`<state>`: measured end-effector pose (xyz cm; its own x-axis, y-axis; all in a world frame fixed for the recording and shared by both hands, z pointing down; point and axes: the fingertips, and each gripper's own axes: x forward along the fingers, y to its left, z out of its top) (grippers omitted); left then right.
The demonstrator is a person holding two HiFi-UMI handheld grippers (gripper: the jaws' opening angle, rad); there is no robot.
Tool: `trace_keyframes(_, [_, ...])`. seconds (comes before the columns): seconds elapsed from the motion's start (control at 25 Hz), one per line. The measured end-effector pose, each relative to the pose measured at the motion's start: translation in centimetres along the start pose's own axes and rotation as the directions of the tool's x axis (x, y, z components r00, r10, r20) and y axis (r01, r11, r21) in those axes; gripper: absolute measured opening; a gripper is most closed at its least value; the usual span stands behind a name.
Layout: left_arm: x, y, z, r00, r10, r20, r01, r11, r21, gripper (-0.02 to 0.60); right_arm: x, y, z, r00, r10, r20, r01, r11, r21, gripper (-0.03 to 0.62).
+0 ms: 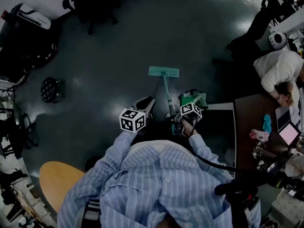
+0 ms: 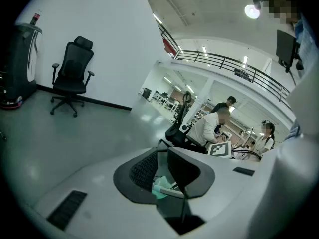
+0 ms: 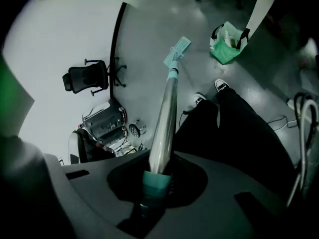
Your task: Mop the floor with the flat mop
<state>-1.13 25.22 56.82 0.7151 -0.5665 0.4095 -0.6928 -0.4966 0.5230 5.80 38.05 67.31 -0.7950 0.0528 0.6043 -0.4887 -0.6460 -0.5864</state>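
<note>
We had the right tongs (image 3: 158,176) clamped on the flat mop (image 1: 167,94), both jaws closed on the teal grip (image 3: 155,185) at the top of its handle (image 3: 164,118). From those jaws the pale handle ran straight ahead and down to the mop head (image 3: 177,50), which lay flat on the dark floor (image 1: 118,56), well ahead of both tongs.

The left tongs (image 2: 162,169) hung just to the left of the right ones, with the jaws apart and nothing clamped. Low in their gap a short pale bar and something green showed; we could not tell whether either jaw touched them.

A green bag (image 3: 227,46) with dark handles stood on the floor ahead of the right tongs, to the right of the handle. Below the right tongs were our dark trousers and a shoe (image 3: 222,85).

A black office chair (image 2: 72,73) stood far ahead and to the left of the left tongs, against a white wall. A small round stool (image 1: 50,89) sat well off to their left, and a round wooden table (image 1: 54,179) lay behind them on that side. To the right of the right tongs was a brown desk (image 1: 247,118), with a person in white (image 1: 278,68) bent over it.
</note>
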Motion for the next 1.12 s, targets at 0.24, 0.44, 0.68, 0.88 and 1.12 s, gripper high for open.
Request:
trace_keyframes(0.24, [0.4, -0.1, 0.0, 1.0, -0.003, 0.012, 0.004, 1.0, -0.025, 0.067, -0.2, -0.2, 0.2, 1.0, -0.002, 0.004, 0.002, 1.0, 0.001, 0.048])
trace_keyframes(0.44, [0.5, -0.1, -0.3, 1.0, 0.0, -0.003, 0.0, 1.0, -0.013, 0.069, -0.2, -0.1, 0.2, 1.0, 0.006, 0.006, -0.006, 1.0, 0.01, 0.048])
trace_keyframes(0.68, [0.7, 0.2, -0.6, 1.0, 0.018, -0.012, -0.018, 1.0, 0.013, 0.068, -0.2, -0.1, 0.4, 1.0, 0.008, 0.007, -0.009, 1.0, 0.01, 0.048])
trace_keyframes(0.88, [0.4, 1.6, -0.9, 0.997, 0.066, -0.04, -0.065, 0.997, 0.034, 0.068, 0.0, 0.0, 0.6, 1.0, 0.004, 0.014, -0.004, 1.0, 0.011, 0.048])
trace_keyframes(1.12, [-0.3, 3.8, 0.2, 0.998, 0.053, -0.03, -0.052, 0.998, 0.038, 0.069, 1.5, 1.3, 1.4, 1.0, -0.008, 0.028, 0.008, 1.0, 0.01, 0.048])
